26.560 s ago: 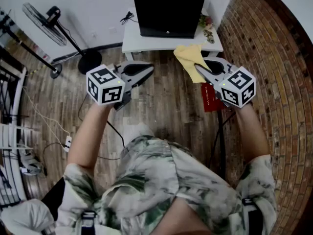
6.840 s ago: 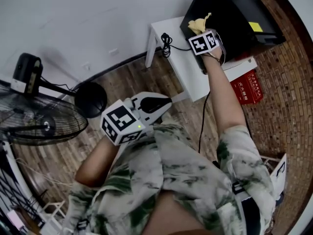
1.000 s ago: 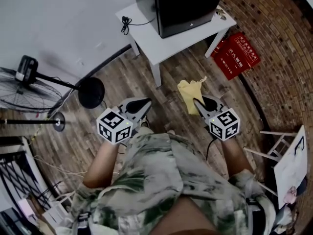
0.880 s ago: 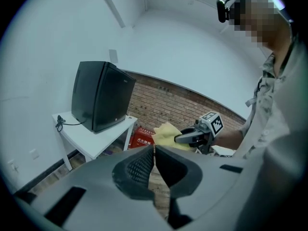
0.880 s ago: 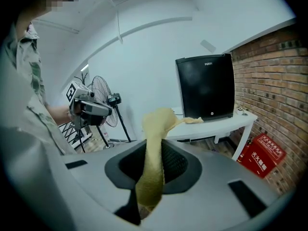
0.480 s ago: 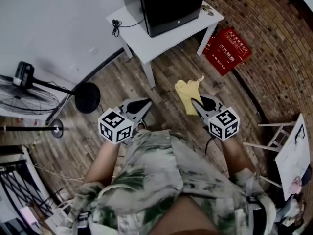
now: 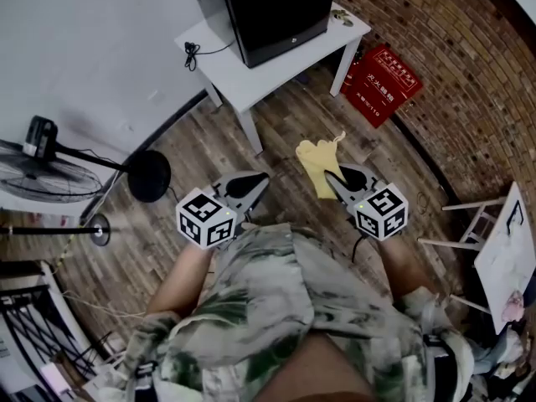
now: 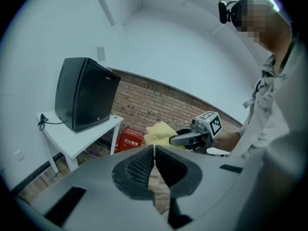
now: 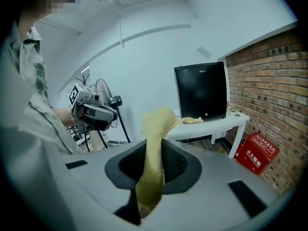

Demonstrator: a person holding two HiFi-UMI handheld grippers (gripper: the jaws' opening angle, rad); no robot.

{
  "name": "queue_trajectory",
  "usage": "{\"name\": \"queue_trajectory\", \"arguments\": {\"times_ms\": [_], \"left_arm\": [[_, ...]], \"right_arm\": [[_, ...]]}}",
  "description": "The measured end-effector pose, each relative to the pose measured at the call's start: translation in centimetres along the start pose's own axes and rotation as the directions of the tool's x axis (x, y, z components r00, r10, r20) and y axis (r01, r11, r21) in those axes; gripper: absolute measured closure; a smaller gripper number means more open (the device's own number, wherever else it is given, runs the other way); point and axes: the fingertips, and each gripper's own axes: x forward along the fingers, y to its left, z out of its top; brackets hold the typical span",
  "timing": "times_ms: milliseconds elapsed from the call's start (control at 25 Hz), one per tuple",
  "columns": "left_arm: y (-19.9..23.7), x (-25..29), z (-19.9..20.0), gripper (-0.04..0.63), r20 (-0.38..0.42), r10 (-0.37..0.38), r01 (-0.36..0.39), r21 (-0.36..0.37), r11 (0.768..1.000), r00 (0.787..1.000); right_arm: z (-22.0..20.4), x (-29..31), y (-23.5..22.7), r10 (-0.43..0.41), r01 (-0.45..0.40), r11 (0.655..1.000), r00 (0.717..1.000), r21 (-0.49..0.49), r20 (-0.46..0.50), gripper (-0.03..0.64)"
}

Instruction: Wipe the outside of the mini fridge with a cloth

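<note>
The black mini fridge (image 7: 272,11) stands on a white table (image 7: 251,69) against the wall, well ahead of both grippers. It also shows in the left gripper view, fridge (image 8: 84,93), and in the right gripper view, fridge (image 9: 201,91). My right gripper (image 7: 333,182) is shut on a yellow cloth (image 7: 320,159), which hangs from its jaws over the wooden floor; the cloth (image 9: 154,153) runs up between the pads. My left gripper (image 7: 255,185) is shut with nothing in it, held level beside the right one; its pads (image 8: 144,165) meet.
A red box (image 7: 381,84) lies on the floor by the brick wall (image 7: 452,65), right of the table. A black floor fan (image 7: 50,170) with its round base (image 7: 149,177) stands at the left. A white stool (image 7: 490,224) is at the right edge. A cable (image 7: 194,50) lies on the table.
Over the last second the view has shifted so the fridge and table sit further left and higher. Both grippers stay side by side, the cloth still held. Much earlier the right gripper held the cloth against the fridge.
</note>
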Motion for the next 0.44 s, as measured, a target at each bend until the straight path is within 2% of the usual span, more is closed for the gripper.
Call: {"name": "queue_trajectory", "arguments": {"times_ms": [440], "left_arm": [[-1.01, -0.03, -1.01, 0.568, -0.025, 0.002, -0.002, 0.006, 1.000, 1.000]], "right_arm": [[0.00, -0.21, 0.49, 0.019, -0.019, 1.000, 1.000, -0.013, 0.011, 0.531]]}}
